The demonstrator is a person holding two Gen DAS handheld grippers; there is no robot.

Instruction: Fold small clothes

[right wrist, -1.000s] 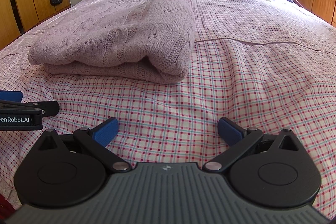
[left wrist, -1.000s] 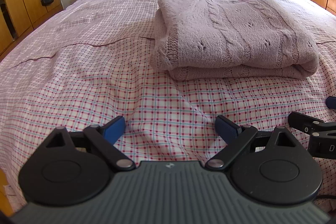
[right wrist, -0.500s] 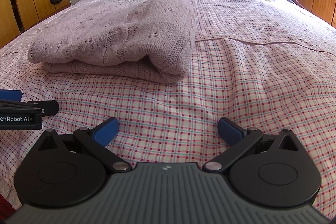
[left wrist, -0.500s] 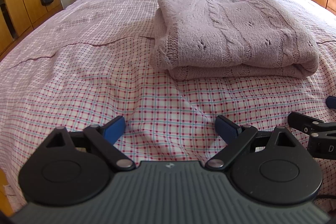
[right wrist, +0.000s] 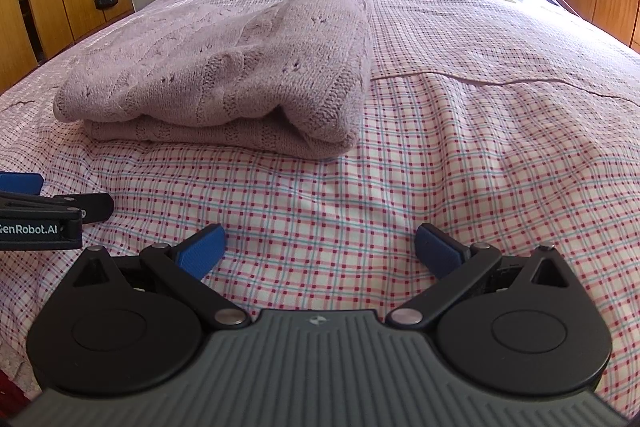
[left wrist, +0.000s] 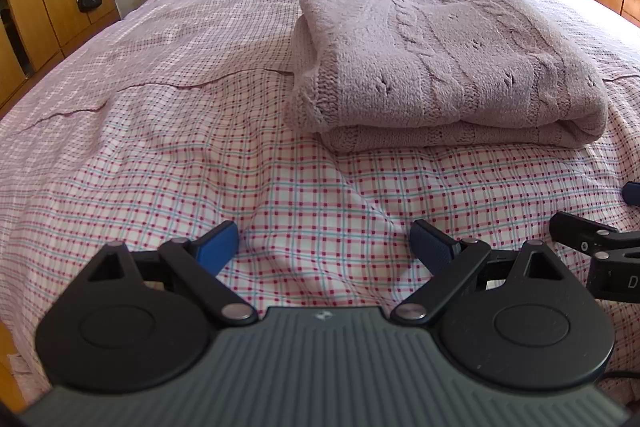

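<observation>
Black tool (left wrist: 324,247), blue pads (left wrist: 216,245), ribbed grey housing

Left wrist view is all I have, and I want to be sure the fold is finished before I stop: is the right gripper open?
Observer: Yes. The right gripper is open and holds nothing; only the sheet lies between its fingers.
Operator: How does the sweater's right end look?
Observer: The sweater gapes a little at that end. Its top layer lifts off the lower one, leaving a dark pocket.
</observation>
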